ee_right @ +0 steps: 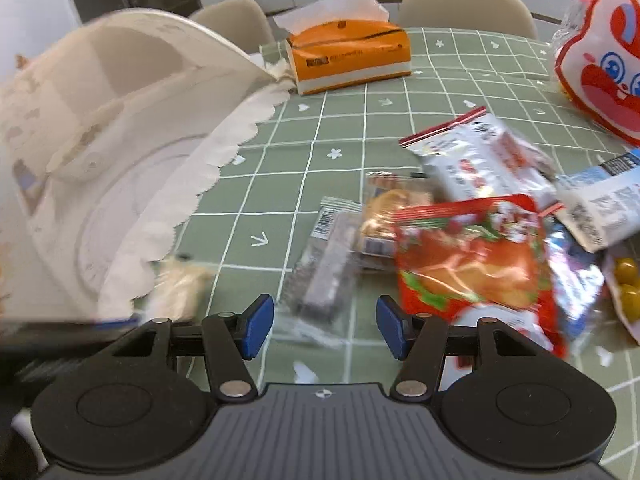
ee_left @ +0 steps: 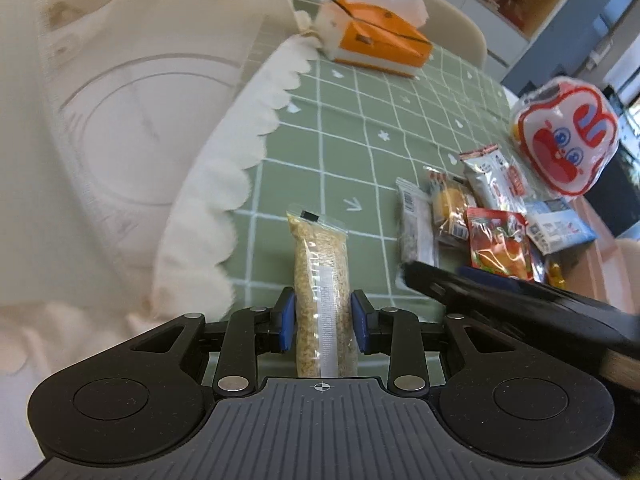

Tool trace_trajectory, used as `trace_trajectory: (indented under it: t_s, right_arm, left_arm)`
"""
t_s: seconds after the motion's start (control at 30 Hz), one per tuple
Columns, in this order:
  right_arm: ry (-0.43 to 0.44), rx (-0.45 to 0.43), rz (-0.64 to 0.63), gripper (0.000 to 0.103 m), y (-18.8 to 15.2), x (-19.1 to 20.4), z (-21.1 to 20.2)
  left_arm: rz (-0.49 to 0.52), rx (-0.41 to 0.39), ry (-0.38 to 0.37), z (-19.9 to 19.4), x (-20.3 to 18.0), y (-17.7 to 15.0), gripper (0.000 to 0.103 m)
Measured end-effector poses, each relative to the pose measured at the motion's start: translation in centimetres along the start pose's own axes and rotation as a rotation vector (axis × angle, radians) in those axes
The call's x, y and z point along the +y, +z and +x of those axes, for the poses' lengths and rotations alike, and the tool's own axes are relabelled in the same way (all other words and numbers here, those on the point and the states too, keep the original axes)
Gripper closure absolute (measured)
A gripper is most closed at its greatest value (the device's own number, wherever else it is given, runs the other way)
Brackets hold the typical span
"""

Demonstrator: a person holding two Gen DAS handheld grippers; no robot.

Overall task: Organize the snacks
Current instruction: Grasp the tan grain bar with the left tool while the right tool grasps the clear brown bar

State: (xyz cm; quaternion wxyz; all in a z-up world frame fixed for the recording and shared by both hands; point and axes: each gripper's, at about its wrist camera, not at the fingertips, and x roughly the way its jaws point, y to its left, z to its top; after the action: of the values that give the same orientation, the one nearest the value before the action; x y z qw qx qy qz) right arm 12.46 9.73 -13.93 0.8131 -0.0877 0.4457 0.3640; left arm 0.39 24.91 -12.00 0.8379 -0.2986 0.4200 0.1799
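Note:
A grain bar (ee_left: pixel 322 280) in a clear wrapper stands lengthwise between the blue pads of my left gripper (ee_left: pixel 323 320), which is shut on it just right of the white basket (ee_left: pixel 132 128) with its scalloped cloth liner (ee_left: pixel 224 184). My right gripper (ee_right: pixel 326 326) is open above the green checked tablecloth (ee_right: pixel 280 184). A dark bar in a clear wrapper (ee_right: pixel 326 276) lies just ahead of its pads, which do not touch it. The grain bar (ee_right: pixel 180 284) shows blurred at its left. A red snack packet (ee_right: pixel 472 256) lies at its right.
Several snack packets (ee_left: pixel 488 216) lie heaped on the table's right side, beside a large bag with a red cartoon face (ee_left: pixel 568 136). An orange tissue box (ee_right: pixel 352 56) stands at the back. Beige chairs (ee_right: pixel 464 4) stand behind the table.

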Motion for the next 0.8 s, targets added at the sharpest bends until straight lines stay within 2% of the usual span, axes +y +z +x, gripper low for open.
trace_trajectory:
  t_s: [0.1, 0.27, 0.3, 0.33, 0.47, 0.63, 0.8]
  right_arm:
    - [-0.062, -0.015, -0.022, 0.045, 0.4, 1.4, 1.3]
    - [-0.115, -0.03, -0.039, 0.046, 0.7, 2.3, 2.3]
    - [-0.127, -0.028, -0.039, 0.048, 0.8, 2.5, 2.4]
    - [-0.138, -0.028, -0.04, 0.057, 0.8, 2.6, 2.3]
    - [-0.15, -0.016, -0.038, 0.062, 0.0, 2.6, 1.6]
    - [-0.13, 0.025, -0.047, 0.062, -3.2, 3.0, -1.1]
    - [-0.124, 0.075, -0.047, 0.062, -7.8, 2.9, -5.1]
  left_arm:
    - [-0.006, 0.012, -0.022, -0.9, 0.8, -0.4, 0.069]
    - [-0.015, 0.005, -0.069, -2.2, 1.7, -1.3, 0.069]
    - [-0.021, 0.003, -0.075, -2.4, 1.9, -1.5, 0.069]
    - [-0.026, 0.003, -0.081, -2.6, 2.2, -1.7, 0.069]
    - [-0.027, 0.009, -0.092, -2.9, 2.7, -2.0, 0.069]
    - [-0.032, 0.022, -0.12, -3.1, 2.8, -2.6, 0.069]
    - [-0.006, 0.045, -0.144, -3.2, 2.1, -3.7, 0.069]
